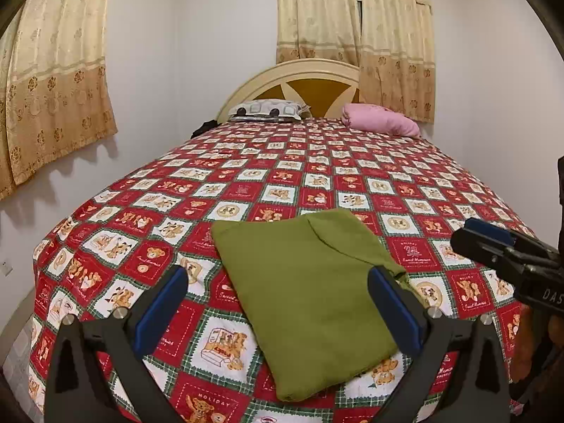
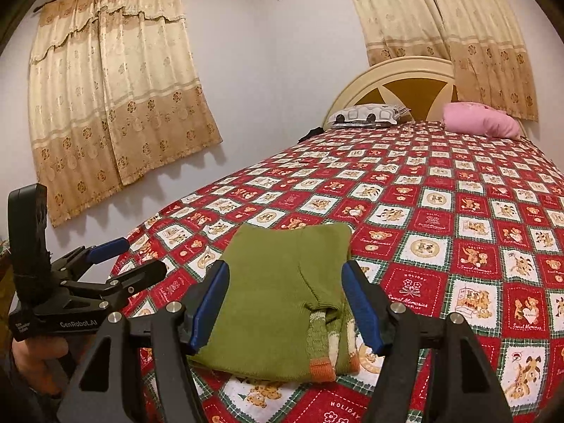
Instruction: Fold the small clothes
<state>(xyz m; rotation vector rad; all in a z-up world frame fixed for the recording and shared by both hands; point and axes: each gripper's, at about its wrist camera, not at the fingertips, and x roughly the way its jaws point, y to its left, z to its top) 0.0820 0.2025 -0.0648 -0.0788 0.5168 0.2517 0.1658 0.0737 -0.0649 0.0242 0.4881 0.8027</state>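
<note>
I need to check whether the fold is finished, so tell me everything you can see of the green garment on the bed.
The green garment is an olive knit, folded into a flat, roughly rectangular stack near the foot of the red teddy-bear bedspread. A sleeve lies across the top, its cuff striped pale and orange at the near edge. It rests on the bedspread alone; both grippers are open, neither clearly touching it.

- Folded sweater (image 2: 278,282) between the right gripper's (image 2: 285,303) blue pads: olive green, cuffs striped cream and orange.
- Bedspread (image 1: 317,176) beyond: red and white checks, teddy bears, green borders.
- Far pillow (image 1: 380,120): pink.
- Curtains (image 2: 116,105): beige, floral.
</note>
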